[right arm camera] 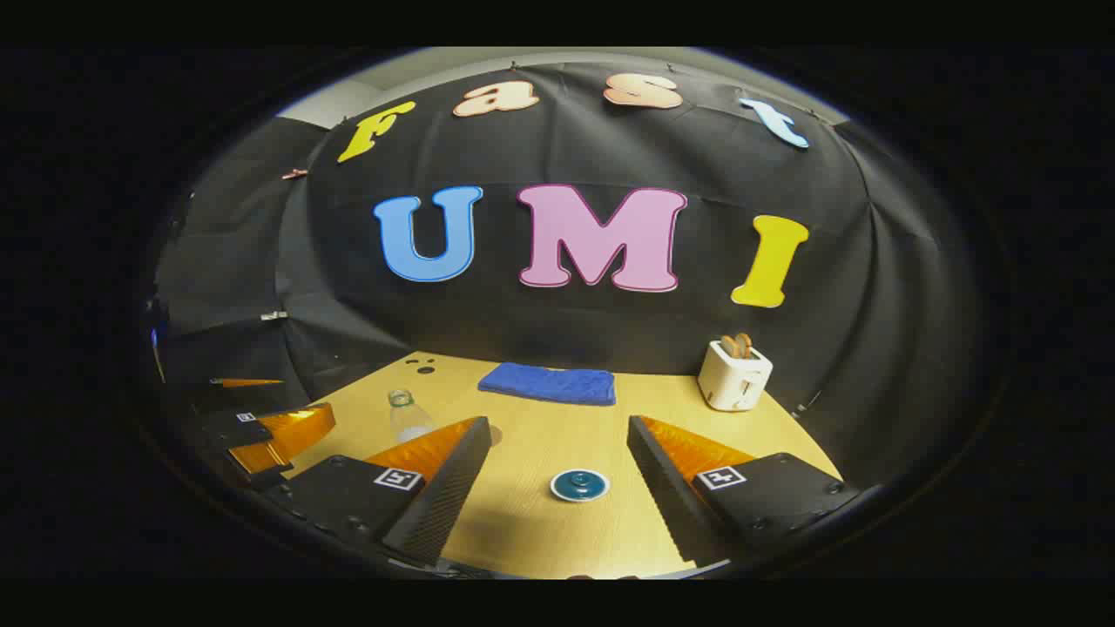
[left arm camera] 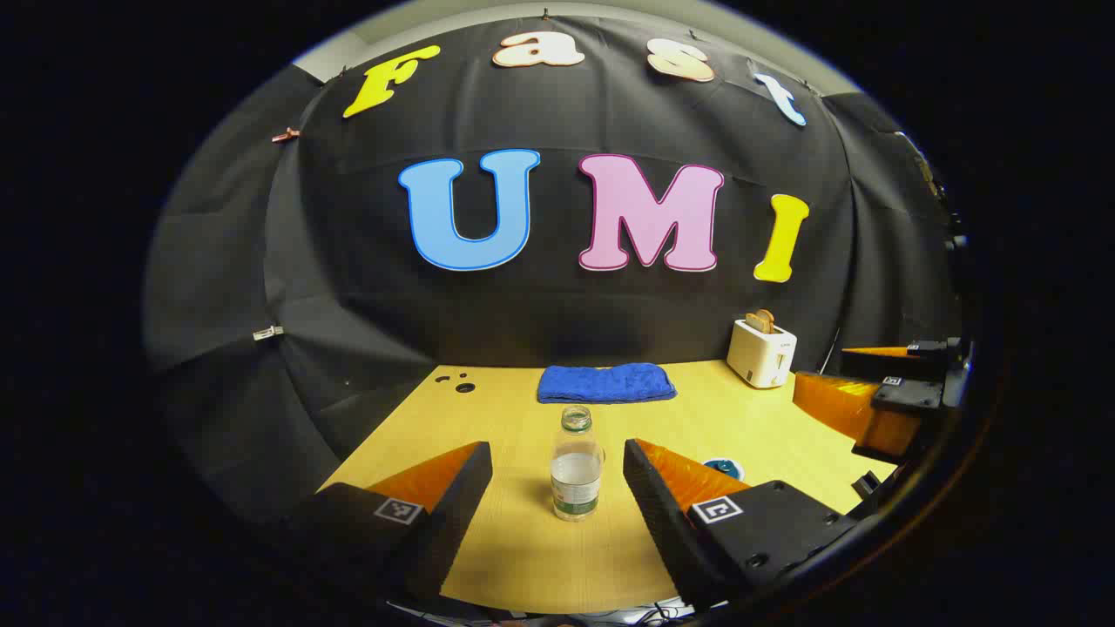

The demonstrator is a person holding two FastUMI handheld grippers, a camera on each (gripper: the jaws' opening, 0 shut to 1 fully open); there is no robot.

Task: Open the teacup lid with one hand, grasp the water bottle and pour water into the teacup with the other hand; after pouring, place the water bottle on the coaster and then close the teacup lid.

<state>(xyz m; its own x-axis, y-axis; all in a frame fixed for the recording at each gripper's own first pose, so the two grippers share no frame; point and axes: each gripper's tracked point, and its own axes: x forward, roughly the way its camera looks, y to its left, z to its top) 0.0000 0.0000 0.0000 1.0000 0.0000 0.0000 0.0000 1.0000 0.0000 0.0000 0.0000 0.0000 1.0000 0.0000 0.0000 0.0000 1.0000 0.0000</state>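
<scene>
A clear uncapped water bottle (left arm camera: pixel 577 466), partly filled, stands upright on the wooden table (left arm camera: pixel 523 557). In the left gripper view my left gripper (left arm camera: pixel 556 448) is open, its fingers on either side of the bottle and apart from it. The teal teacup lid (right arm camera: pixel 579 485) rests on its cup, low on the table. In the right gripper view it lies between and just beyond the fingers of my open right gripper (right arm camera: pixel 557 424). The lid (left arm camera: pixel 723 468) also peeks out behind my left gripper's right finger. The bottle (right arm camera: pixel 408 416) stands left of the cup, half hidden.
A folded blue towel (left arm camera: pixel 606 383) lies at the back of the table, and a white toaster (left arm camera: pixel 760 352) with bread stands at the back right. Small dark holes (left arm camera: pixel 464 387) mark the table's back left. The right gripper (left arm camera: pixel 871 401) hangs at the table's right edge.
</scene>
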